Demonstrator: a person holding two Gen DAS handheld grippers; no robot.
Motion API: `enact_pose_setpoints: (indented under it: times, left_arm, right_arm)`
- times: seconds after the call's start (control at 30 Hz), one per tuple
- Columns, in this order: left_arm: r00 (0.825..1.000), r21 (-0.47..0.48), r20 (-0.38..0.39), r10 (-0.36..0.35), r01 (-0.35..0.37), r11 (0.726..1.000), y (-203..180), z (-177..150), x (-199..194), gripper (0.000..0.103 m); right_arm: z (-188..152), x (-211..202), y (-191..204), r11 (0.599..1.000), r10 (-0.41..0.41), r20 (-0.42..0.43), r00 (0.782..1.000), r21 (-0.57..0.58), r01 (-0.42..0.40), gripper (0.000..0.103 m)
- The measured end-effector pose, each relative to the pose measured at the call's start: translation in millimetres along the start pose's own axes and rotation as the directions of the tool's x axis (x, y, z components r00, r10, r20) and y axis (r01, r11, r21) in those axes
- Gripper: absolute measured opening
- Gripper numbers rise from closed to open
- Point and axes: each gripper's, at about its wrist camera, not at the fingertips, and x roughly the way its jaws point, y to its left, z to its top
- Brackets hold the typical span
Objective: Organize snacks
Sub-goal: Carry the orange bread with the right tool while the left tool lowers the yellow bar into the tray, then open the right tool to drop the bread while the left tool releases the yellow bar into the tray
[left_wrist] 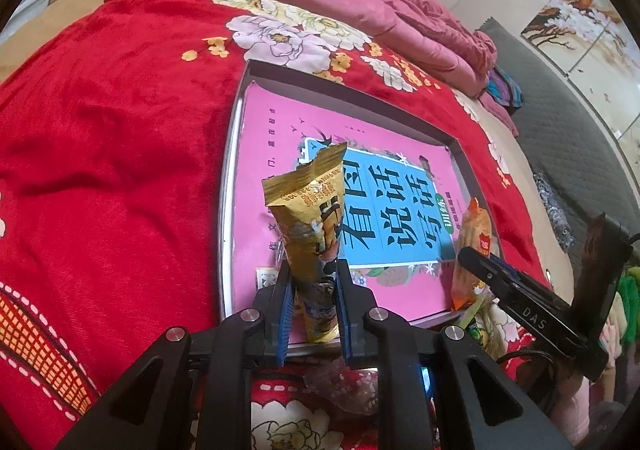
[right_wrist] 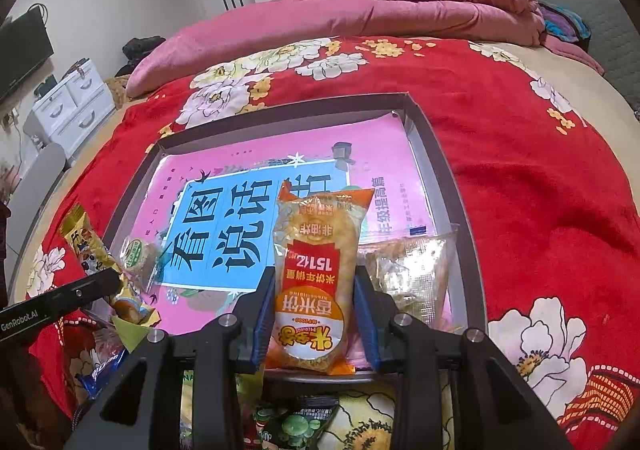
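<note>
Left gripper (left_wrist: 312,270) is clamped on a gold snack packet (left_wrist: 310,218), held upright over the near left edge of the shallow tray (left_wrist: 226,186). Tray sits on a red floral blanket (left_wrist: 112,130) with a pink book (left_wrist: 280,122) inside. Right gripper (right_wrist: 314,290) grasps an orange rice-cracker bag (right_wrist: 316,270) above the tray's near right, beside a clear packet (right_wrist: 412,270).

gold snack packet (left_wrist: 310,210), orange rice-cracker bag (right_wrist: 316,270)
</note>
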Motion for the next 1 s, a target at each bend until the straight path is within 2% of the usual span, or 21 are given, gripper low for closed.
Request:
enact_pose_setpoints:
  times: [0.4, 0.5, 0.7, 0.87, 1.0]
  left_arm:
    - [1.000, 0.001, -0.005, -0.004, 0.004, 1.000, -0.6, -0.4, 5.7, 0.026]
    - [1.000, 0.008, -0.012, -0.002, 0.002, 1.000, -2.3, -0.6, 9.7, 0.028]
    - [1.000, 0.038, -0.011, 0.003, -0.003, 0.999, -8.5, 0.2, 14.4, 0.030]
    - [1.000, 0.061, -0.012, -0.003, 0.003, 0.998, -13.8, -0.9, 15.1, 0.039]
    - [1.000, 0.057, -0.012, -0.019, 0.020, 0.998, -14.0, -1.0, 14.2, 0.042]
  right_arm:
    - [2.9, -9.9, -4.5, 1.000, 0.007, 0.028, 1.000, 0.022, -0.007, 0.039]
    - [3.2, -14.8, -7.1, 0.999, 0.005, 0.038, 0.999, 0.032, -0.007, 0.045]
    - [2.9, -22.1, -14.7, 0.998, 0.006, 0.049, 0.999, 0.058, -0.009, 0.045]
    - [1.9, -26.3, -17.7, 0.998, 0.008, 0.054, 0.999, 0.068, -0.012, 0.046]
    - [0.5, -29.9, -18.7, 0.997, 0.013, 0.057, 0.998, 0.070, -0.017, 0.047]
